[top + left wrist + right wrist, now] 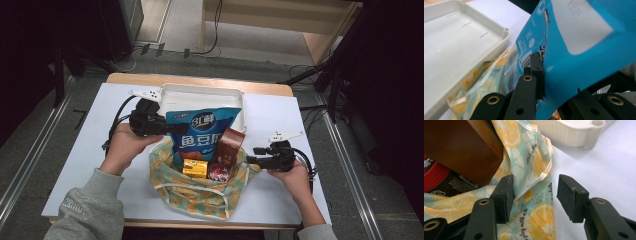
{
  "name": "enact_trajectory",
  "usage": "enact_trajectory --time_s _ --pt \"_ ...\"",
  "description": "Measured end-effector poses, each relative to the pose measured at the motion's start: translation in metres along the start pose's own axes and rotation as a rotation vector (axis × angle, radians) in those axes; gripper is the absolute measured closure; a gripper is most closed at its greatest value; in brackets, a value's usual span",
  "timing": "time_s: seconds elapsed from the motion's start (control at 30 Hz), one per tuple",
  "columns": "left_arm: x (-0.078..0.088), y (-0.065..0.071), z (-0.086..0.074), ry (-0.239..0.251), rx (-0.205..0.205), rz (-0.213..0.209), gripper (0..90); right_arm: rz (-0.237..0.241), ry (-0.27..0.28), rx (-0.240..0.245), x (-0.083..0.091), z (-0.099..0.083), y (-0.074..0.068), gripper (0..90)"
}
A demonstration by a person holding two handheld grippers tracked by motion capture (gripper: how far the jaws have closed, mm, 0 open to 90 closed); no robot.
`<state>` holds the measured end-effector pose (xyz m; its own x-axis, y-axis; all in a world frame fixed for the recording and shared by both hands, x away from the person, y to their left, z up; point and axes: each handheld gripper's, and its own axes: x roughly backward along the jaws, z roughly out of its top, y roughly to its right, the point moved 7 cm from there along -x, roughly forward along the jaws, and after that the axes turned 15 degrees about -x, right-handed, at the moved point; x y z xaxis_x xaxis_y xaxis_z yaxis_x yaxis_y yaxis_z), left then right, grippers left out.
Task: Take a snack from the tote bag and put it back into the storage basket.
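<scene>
Blue snack bag pinched over the lemon-print bag.
From above, my left gripper [161,124] clamps the blue snack bag [202,131], which stands in the lemon-print bag [200,192] before the white tray [200,95]. Left gripper view: my jaws pinch its edge. Right gripper view: my right gripper [535,197] gapes over the lemon-print cloth, gripping nothing.

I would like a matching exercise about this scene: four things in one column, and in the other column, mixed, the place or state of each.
1. blue snack bag
2. white tray
3. brown box
4. right gripper

a. lies behind the bag
b. open over the lemon-print bag's edge
c. clamped by the left gripper
d. stands inside the bag, beside the red tin

Pairs: 1-c, 2-a, 3-d, 4-b
</scene>
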<state>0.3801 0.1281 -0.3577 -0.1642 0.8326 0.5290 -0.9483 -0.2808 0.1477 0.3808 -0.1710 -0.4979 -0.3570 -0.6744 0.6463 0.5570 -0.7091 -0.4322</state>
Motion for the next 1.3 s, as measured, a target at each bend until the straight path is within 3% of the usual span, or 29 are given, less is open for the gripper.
enact_trajectory --time_s 0.27,0.57,0.83,1.13,1.3 --pt "-0.004 0.002 0.023 0.018 -0.008 0.004 89.5 0.001 0.003 0.002 0.001 0.000 0.000 48.1" --pt "0.004 0.005 0.046 0.080 -0.003 -0.021 89.6 0.002 0.000 0.002 0.000 -0.001 0.000 48.1" --pt "0.009 0.008 0.066 0.078 -0.038 0.003 89.7 0.004 0.000 0.003 0.000 -0.001 -0.001 48.0" --pt "0.021 0.012 0.091 0.100 -0.063 -0.005 89.8 0.004 -0.002 0.004 -0.001 -0.001 -0.001 47.8" --pt "0.029 0.015 0.104 0.088 -0.093 0.018 89.7 0.006 -0.001 0.007 -0.001 -0.001 -0.002 47.7"
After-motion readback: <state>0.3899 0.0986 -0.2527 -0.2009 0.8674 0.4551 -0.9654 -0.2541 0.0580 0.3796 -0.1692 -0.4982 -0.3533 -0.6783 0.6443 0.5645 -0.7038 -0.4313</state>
